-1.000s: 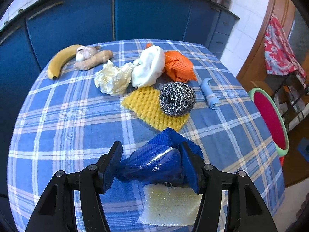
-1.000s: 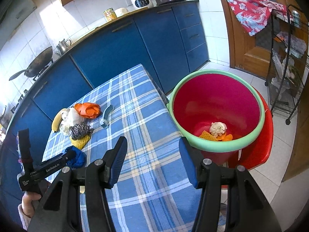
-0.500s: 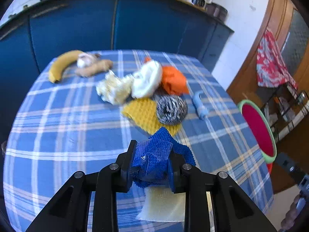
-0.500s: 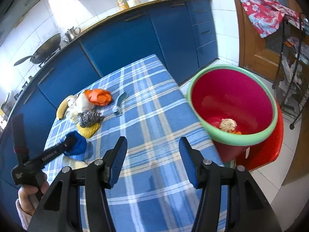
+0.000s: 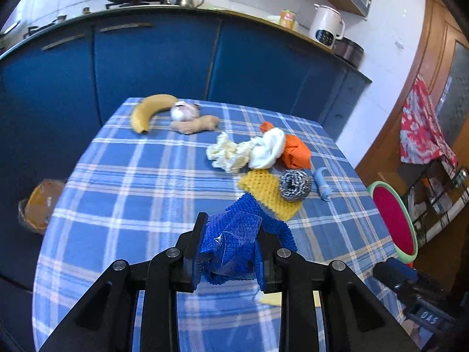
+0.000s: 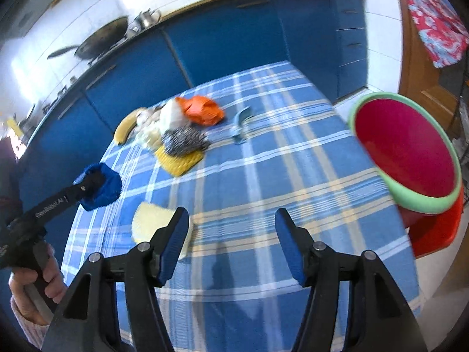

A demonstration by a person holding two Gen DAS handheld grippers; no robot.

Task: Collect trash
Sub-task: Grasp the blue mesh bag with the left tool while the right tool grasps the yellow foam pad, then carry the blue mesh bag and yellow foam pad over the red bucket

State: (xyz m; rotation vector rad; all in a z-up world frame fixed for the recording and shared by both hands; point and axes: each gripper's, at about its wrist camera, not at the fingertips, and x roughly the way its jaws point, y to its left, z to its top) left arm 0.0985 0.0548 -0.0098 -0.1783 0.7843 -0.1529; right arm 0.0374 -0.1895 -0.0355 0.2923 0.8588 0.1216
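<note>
Blue foam net [image 5: 231, 246] clamped between left jaws.

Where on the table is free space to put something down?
Free: the cloth left of the pile, below the banana, and the stretch toward the red bin. Crowded: around the steel scrubber.

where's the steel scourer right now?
The steel scourer sits on the table, overlapping the yellow mesh and just left of the blue brush in the left wrist view; the orange mesh lies behind it.
</note>
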